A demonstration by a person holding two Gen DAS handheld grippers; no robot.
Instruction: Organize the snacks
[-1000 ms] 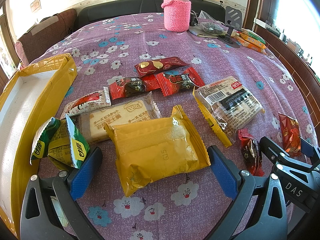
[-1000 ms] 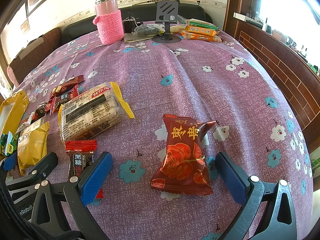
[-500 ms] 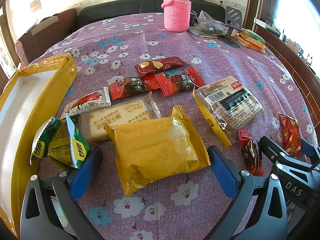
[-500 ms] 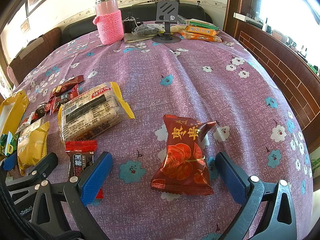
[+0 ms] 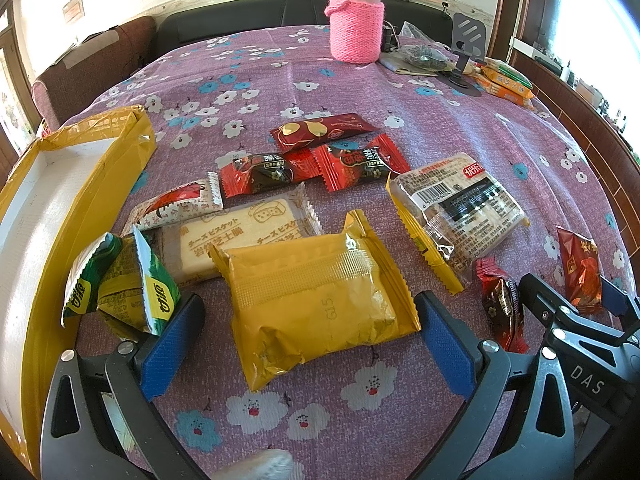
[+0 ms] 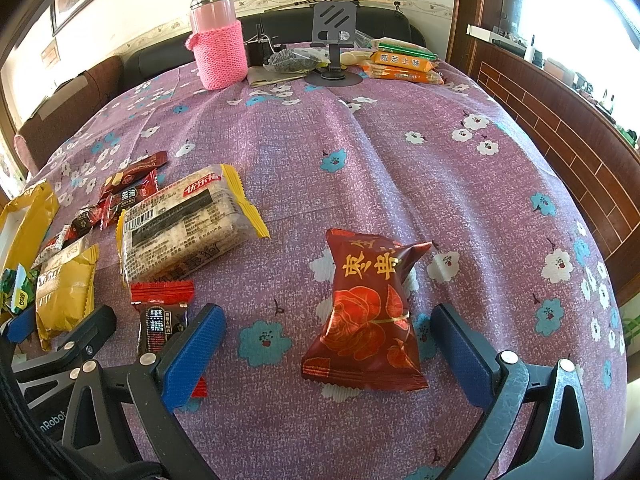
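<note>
Tabletop (image 5: 360,92): purple flowered cloth; snacks crowd the near edge, with more packets at the far right corner.
Yellow box (image 5: 52,216): open and empty at the near left edge, likely where the snacks go.
Pink flask (image 5: 355,20): upright in a knitted sleeve near the far edge, well apart from the work.
Clear rice-cake pack (image 5: 456,212): yellow ends, barcode showing, red label too small to read; lies near the near edge, right of the yellow packet.
Yellow packet (image 5: 320,300): lies flat between the left gripper's blue pads, overlapping the biscuit pack; stamped "G15".
Biscuit pack (image 5: 236,232): Japanese katakana for "cheese biscuit" over Chinese characters.
Red jujube packet (image 6: 366,312): gold characters, between the right gripper's pads, nearer its right one.
Green packet (image 5: 120,284): just beside the box wall, touching the left gripper's left pad.
Black-sugar candy (image 6: 160,320): reads "黑糖", against the right gripper's left pad.
Left gripper (image 5: 308,348): fingers wide apart, holding nothing.
Right gripper (image 6: 324,352): fingers wide apart, holding nothing.
Risk: closing could pinch the green packet or candy along; slick puffy film may squirt out; the yellow packet may drag the biscuit pack.
</note>
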